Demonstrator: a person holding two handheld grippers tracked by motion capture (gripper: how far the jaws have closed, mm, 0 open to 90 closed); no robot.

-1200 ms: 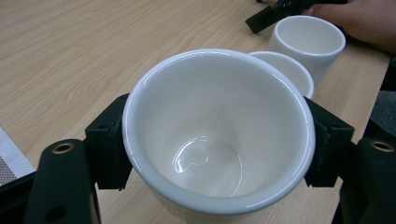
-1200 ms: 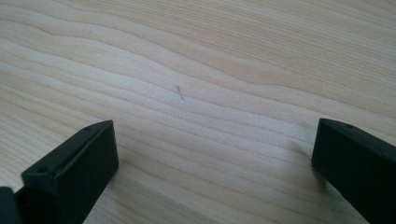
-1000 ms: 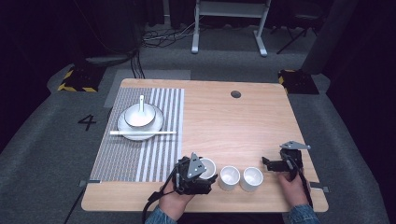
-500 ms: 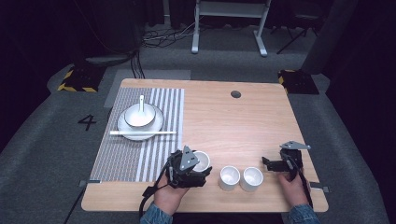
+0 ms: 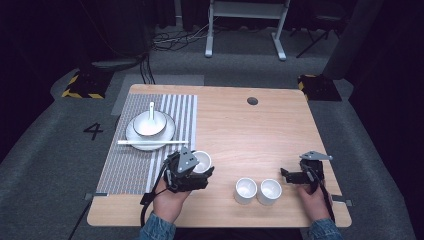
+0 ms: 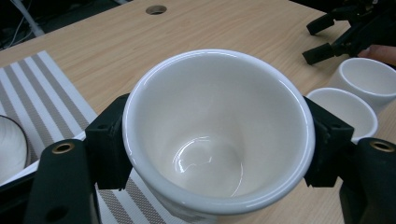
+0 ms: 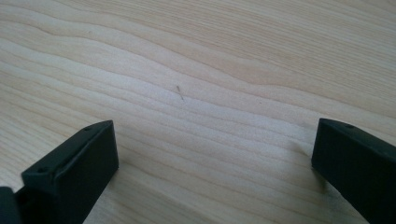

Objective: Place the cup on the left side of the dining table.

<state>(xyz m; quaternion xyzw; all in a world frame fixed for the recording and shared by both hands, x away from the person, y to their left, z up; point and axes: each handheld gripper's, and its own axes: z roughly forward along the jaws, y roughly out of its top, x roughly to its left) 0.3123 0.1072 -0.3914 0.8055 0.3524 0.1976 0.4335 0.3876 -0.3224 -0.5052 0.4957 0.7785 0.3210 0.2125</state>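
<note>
My left gripper is shut on a white cup, lifted just above the table at the right edge of the striped placemat. In the left gripper view the cup sits upright and empty, and both black pads press on its sides. Two more white cups stand side by side near the front edge. My right gripper rests low over bare wood to their right, its jaws wide apart with nothing between them.
A white plate with a bowl and spoon sits on the placemat's far part, and a white chopstick lies in front of it. The wooden table has a cable hole at the back. A metal stand is behind.
My left gripper has carried the cup left and away from the two other cups, rising a little toward the placemat. The right gripper has stayed still.
</note>
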